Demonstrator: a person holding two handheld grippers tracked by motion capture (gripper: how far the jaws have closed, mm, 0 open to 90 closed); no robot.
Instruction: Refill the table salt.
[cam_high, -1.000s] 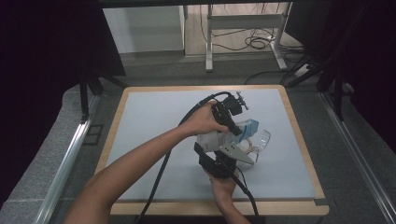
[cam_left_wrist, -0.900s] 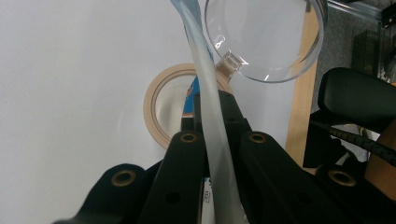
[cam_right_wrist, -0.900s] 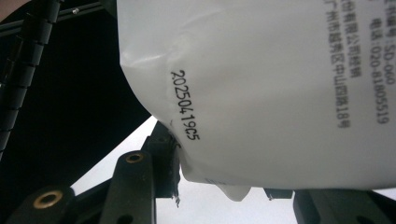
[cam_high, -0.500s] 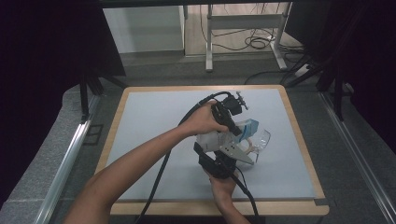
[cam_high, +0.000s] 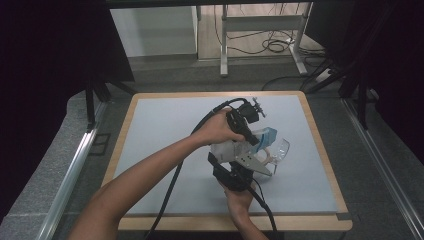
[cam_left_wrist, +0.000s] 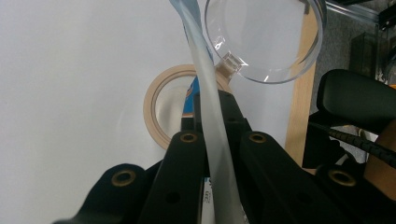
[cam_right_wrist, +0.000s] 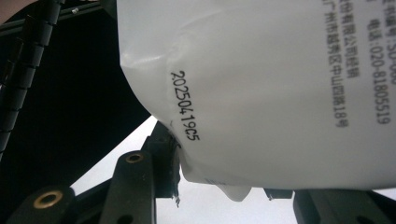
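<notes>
A white plastic pouch (cam_right_wrist: 280, 88) hangs right above the jaws, its lower edge pinched between them. Black print runs sideways across it: a date code near the left jaw, and lines of characters with a phone number further right. Left of the jaws, a ribbed black cable (cam_right_wrist: 21, 70) crosses dark background; pale desk (cam_right_wrist: 135, 140) peeks through beneath.

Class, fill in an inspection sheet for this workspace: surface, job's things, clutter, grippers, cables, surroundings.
Surface: pale grey mat on wood-edged table.
Job's things: white printed plastic pouch with blue end; clear round plastic dish; tan tape ring lying flat.
Clutter: nothing seen.
Grippers: left gripper shut on the pouch's edge; right gripper grips the pouch.
Cables: black cables trail off the near edge.
Surroundings: dark curtains, floor wiring beyond.
</notes>
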